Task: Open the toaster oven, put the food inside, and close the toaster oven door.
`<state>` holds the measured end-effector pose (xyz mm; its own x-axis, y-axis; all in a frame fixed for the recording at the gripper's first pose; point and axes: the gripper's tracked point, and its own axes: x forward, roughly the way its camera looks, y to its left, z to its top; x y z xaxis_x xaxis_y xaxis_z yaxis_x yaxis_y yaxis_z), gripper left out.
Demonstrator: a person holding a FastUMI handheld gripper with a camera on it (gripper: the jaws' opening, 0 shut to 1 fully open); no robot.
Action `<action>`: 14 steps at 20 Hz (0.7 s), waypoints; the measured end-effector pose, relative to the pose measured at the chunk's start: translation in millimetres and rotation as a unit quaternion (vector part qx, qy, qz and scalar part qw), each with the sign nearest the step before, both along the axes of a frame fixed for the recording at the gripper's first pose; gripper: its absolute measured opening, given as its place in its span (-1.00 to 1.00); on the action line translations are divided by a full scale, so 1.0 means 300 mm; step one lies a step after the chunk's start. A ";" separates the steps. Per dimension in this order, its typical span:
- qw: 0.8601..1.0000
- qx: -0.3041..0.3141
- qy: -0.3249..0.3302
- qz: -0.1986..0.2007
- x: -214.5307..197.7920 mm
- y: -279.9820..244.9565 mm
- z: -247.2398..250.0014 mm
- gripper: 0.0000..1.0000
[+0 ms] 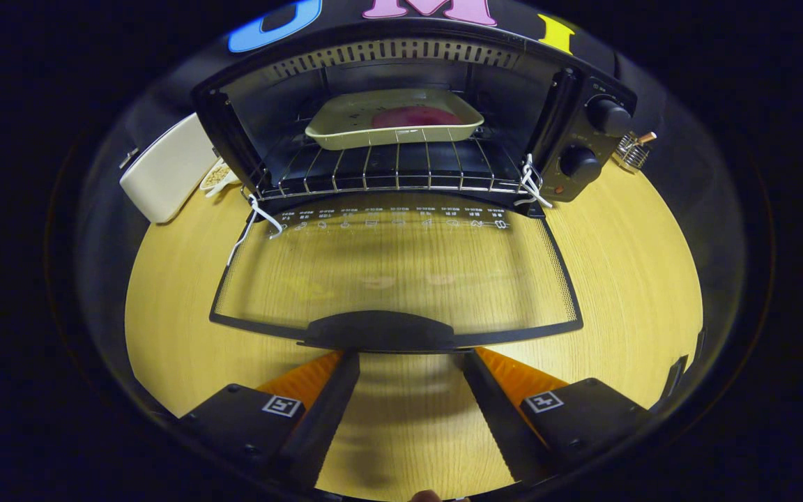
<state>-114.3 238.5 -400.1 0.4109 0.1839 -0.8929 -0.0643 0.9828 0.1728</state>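
Note:
A black toaster oven [583, 139] stands on the wooden table, its glass door [394, 272] folded down flat toward me. Inside, on the wire rack [387, 171], rests a cream tray [394, 118] holding a reddish piece of food [412, 116]. The door's dark handle [380, 331] lies just ahead of my fingertips. My gripper [407, 357] is open, its two fingers spread apart with nothing between them, their tips right at or slightly under the handle's edge.
A cream box [164, 171] and a small dish of pale bits [217, 176] sit left of the oven. A small wire holder [631, 150] stands to its right. Bare wooden tabletop [624, 279] spreads on both sides of the door.

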 end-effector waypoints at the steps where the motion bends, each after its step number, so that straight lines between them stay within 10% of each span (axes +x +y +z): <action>1: 1.000 0.005 -0.005 -0.002 0.000 -0.001 0.011 1.00; 14: 0.988 0.047 -0.145 0.003 0.069 -0.046 0.316 1.00</action>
<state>-93.5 224.6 -305.4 0.6466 0.2627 -0.7162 -0.1295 0.9630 0.2363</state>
